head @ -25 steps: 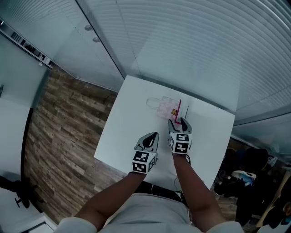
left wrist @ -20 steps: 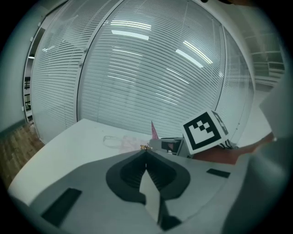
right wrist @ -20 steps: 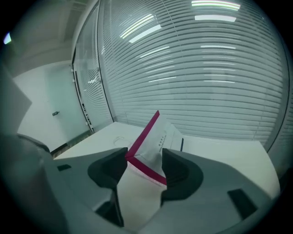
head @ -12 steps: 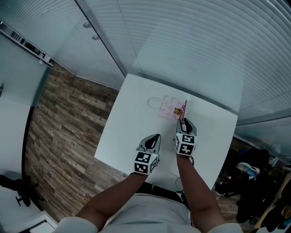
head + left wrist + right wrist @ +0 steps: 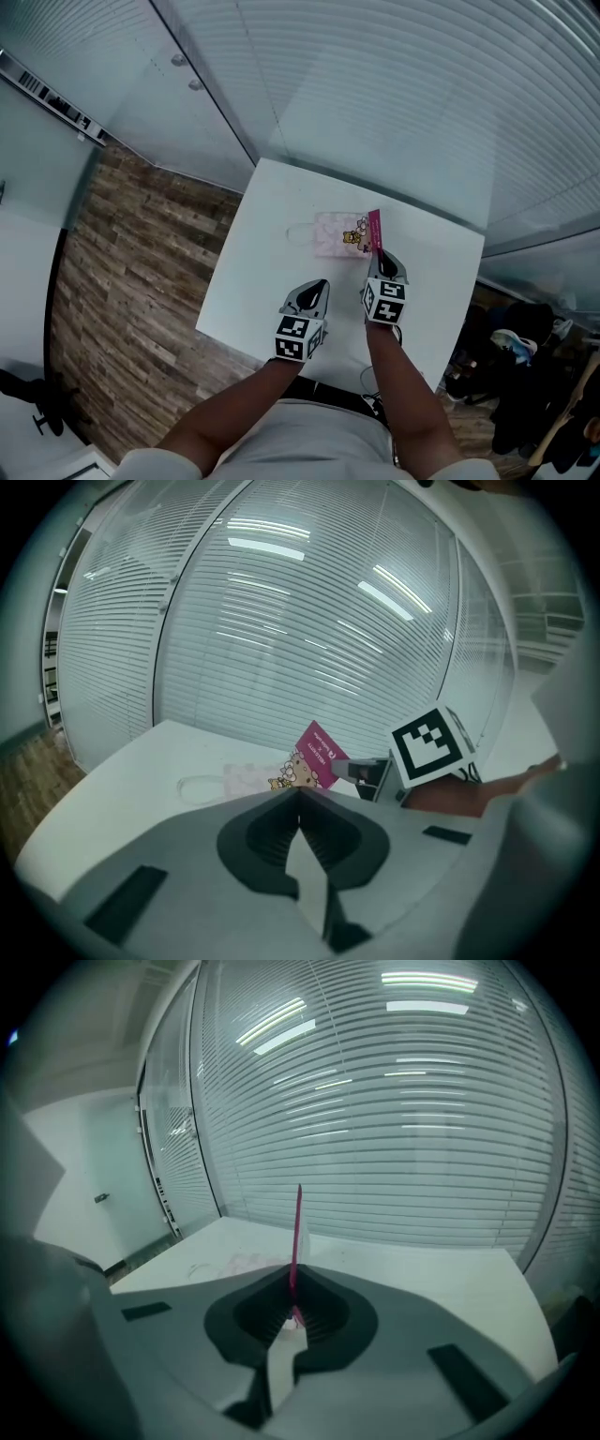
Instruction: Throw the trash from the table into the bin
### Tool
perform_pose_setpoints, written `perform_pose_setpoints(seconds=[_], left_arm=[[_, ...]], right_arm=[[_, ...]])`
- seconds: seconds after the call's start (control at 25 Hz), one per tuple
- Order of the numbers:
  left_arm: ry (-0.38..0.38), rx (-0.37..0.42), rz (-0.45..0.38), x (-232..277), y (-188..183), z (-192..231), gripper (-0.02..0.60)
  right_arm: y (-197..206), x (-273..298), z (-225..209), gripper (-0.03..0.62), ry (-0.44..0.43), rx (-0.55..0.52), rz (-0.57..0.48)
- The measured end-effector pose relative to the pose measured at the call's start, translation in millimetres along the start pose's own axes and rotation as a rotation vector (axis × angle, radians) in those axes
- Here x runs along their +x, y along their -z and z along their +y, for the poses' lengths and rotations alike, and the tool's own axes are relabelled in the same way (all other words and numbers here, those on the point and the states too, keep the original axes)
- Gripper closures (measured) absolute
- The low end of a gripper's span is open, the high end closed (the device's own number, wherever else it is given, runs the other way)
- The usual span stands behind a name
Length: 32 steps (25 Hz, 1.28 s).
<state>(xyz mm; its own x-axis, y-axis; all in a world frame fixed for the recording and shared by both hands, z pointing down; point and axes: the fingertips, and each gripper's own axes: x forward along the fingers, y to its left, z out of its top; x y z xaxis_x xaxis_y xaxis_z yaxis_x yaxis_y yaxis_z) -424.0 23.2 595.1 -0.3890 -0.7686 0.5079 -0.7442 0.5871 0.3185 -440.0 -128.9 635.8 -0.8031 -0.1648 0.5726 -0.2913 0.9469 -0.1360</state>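
Here, the packet (image 5: 336,234) lies on the white table (image 5: 267,272), toward its far side, just ahead of both grippers. It is a small pouch of pale, see-through pink with a thin loop (image 5: 298,233) trailing from its left end. At its right end sits a magenta card (image 5: 375,230) with white print, and a little cartoon bear (image 5: 354,236) is just beside that card. The right gripper (image 5: 381,256) has just been closing its jaws, and they now pinch the card. From that gripper's own view the card stands edge-on and upright, a thin magenta line rising from between the pressed pads. The left gripper (image 5: 317,285) is near the table's front edge, apart from the packet, its jaws pressed together with nothing between them. Slatted blinds (image 5: 422,103) run behind the table, and wood-look flooring (image 5: 131,253) shows at the left.
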Motion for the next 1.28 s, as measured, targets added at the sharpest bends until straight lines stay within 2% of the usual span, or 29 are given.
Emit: perform_pose_setpoints(seconds=[0.16, 0.24, 0.68, 1.04, 1.28], left_arm=[[0.012, 0.006, -0.007, 11.2, -10.9, 28.4, 0.577], [0.024, 0.014, -0.014, 9.5, -17.8, 29.6, 0.577], [0.133, 0.065, -0.042, -22.4, -25.7, -7.7, 0.577], [0.268, 0.141, -0.041, -48.0, -32.2, -46.3, 0.577], [0.345, 0.174, -0.057, -58.7, -41.5, -72.8, 0.577]], right_arm=[[-13.7, 17.4, 14.6, 0.586, 0.006, 0.009, -0.02], [-21.2, 10.5, 17.9, 0.586, 0.016, 0.01, -0.033], [-33.7, -73.1, 16.6, 0.586, 0.106, 0.018, -0.119], [-41.0, -149.0, 28.5, 0.586, 0.17, 0.066, -0.183], [-50.4, -196.6, 31.1, 0.586, 0.218, 0.051, -0.237]])
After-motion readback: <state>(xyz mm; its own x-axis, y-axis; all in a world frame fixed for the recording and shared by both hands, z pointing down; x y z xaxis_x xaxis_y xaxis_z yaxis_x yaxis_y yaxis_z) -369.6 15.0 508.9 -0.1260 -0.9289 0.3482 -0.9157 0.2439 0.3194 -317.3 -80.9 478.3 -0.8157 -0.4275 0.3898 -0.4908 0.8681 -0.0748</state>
